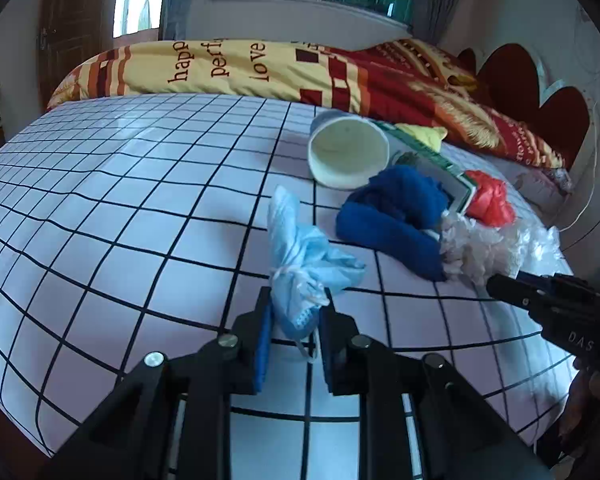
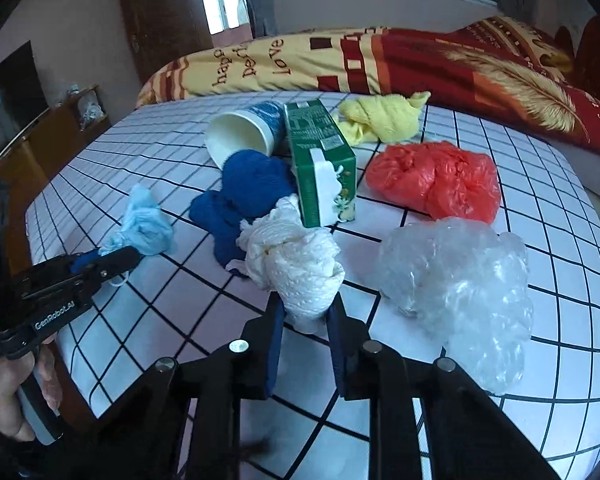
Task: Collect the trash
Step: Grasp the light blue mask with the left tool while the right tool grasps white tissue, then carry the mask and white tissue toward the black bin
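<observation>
Trash lies on a bed with a white grid sheet (image 1: 140, 200). My left gripper (image 1: 296, 293) is shut on a crumpled light-blue face mask (image 1: 300, 256), its pads pressing both sides. My right gripper (image 2: 307, 299) is shut on a white crumpled paper wad (image 2: 296, 264). Behind the wad lie a blue cloth (image 2: 244, 192), a tipped paper cup (image 2: 240, 136), a green carton (image 2: 320, 160), a yellow cloth (image 2: 380, 120), a red plastic bag (image 2: 436, 180) and a clear plastic bag (image 2: 460, 288). The right wrist view shows the left gripper (image 2: 128, 258) at the mask (image 2: 144, 224).
A yellow and red quilt (image 1: 260, 68) runs along the far side of the bed, with a red headboard (image 1: 540, 92) at the right. A wooden cabinet (image 2: 60, 132) stands beyond the bed's left edge. A person's hand (image 2: 4, 400) holds the left gripper's handle.
</observation>
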A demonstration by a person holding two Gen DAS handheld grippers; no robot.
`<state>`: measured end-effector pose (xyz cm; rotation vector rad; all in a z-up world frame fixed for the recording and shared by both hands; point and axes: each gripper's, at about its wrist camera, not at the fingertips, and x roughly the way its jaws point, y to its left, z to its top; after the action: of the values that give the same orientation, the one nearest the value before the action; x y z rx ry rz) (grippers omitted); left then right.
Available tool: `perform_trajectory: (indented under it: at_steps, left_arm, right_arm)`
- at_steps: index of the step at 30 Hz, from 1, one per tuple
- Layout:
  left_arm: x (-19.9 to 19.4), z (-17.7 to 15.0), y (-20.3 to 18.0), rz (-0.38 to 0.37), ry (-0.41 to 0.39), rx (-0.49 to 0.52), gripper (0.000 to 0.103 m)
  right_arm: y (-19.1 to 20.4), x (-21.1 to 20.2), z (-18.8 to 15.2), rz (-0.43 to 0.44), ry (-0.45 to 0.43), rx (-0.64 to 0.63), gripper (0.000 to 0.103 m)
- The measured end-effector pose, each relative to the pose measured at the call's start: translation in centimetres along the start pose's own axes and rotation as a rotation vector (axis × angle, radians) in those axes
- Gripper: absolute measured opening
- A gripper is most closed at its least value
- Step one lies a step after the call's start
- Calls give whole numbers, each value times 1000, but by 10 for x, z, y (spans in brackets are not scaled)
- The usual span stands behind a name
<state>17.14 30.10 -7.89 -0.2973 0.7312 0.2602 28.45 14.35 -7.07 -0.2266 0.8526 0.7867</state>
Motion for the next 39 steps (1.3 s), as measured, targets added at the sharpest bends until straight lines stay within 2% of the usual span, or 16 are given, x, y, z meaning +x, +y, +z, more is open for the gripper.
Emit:
perform_trajectory:
  at_steps: [8,17,30,39]
  left_arm:
    - [-31,-5,-22,-29,-69,46,22]
    - [-63,-19,-66,-89,-110,107,22]
    - [-88,-43,-144,-220,-110,214,22]
    - [-98,-61,-209,-306,-98,317,22]
  right_arm:
    - [1,-36,-9,16,-86,23,21]
    - [-17,-98,-37,-43,-168,71,21]
    - [-76,-193,-107,-176,-236,205,21]
    - [-111,-239,-158,-257,-255,293,21]
